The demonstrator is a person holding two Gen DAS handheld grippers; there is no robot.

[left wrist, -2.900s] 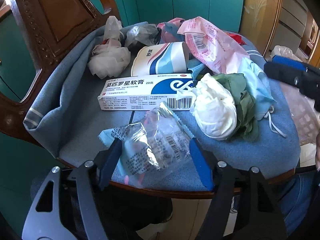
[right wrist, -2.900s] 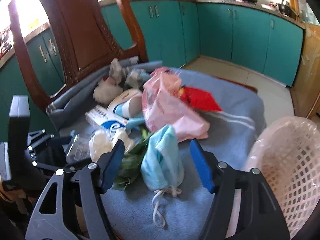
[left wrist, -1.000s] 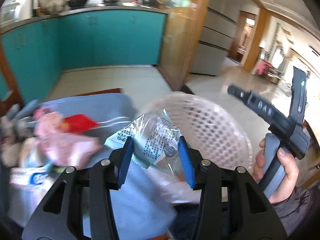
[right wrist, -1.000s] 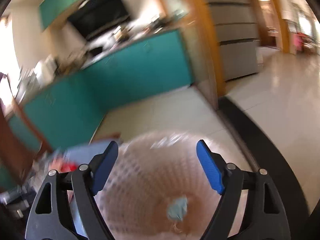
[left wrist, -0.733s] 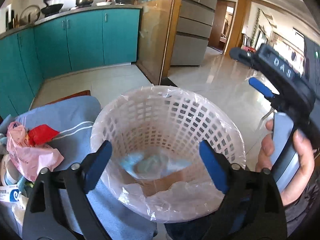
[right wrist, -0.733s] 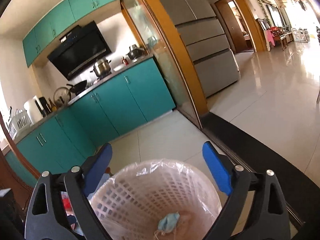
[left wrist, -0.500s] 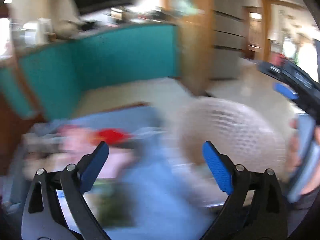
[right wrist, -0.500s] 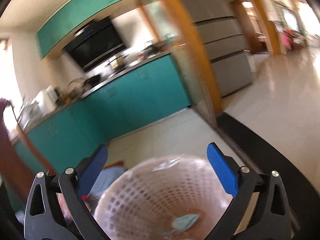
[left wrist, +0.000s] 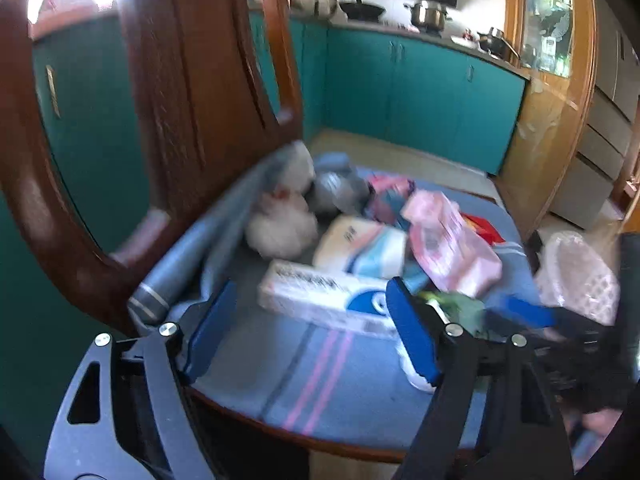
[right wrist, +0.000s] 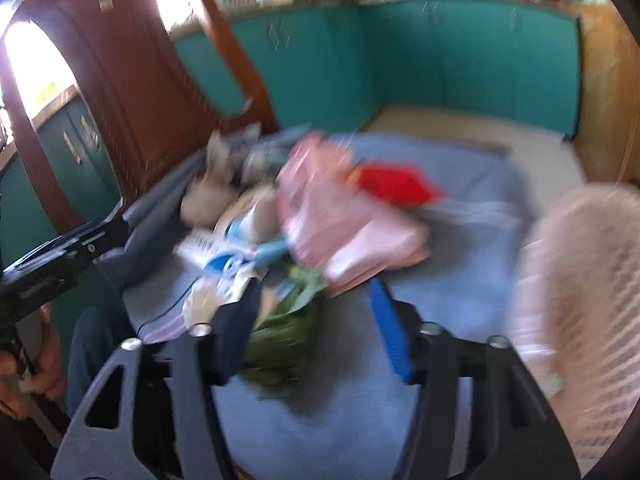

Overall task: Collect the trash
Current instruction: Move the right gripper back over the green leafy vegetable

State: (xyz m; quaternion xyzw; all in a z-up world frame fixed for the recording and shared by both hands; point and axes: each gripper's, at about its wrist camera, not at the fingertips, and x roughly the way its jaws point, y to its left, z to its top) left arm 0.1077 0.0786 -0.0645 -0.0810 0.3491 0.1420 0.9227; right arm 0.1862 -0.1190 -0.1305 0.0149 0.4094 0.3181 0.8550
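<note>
trash pile sits on a blue cloth (left wrist: pixel 320 376) covering a wooden chair seat (left wrist: pixel 344 446) — white medicine box (left wrist: pixel 320 292) at the near edge, a blue-and-white paper cup (left wrist: pixel 364 248) on its side just behind it, a pink plastic bag (left wrist: pixel 452 244) to the right of the cup, a red wrapper (right wrist: pixel 396 186) behind the bag. crumpled white tissues (left wrist: pixel 280 228) lie near the chair back (left wrist: pixel 168 92), a grey crumpled bag (left wrist: pixel 336 190) beside them. green leafy scraps (right wrist: pixel 288 332) lie at the front of the pile.

left gripper (left wrist: pixel 308 332): jaws apart and closing, nothing gripped, the box's left end seen in the gap beyond them.

right gripper (right wrist: pixel 316 328): jaws apart and closing, the green scraps between them — blur hides whether the pads touch.

white lattice basket (right wrist: pixel 580 280) with a plastic liner stands off the right edge of the seat, near the right gripper. a hand (right wrist: pixel 48 360) holds the left gripper's handle at the left of the right wrist view. teal cabinets (left wrist: pixel 420 96) in the background.
</note>
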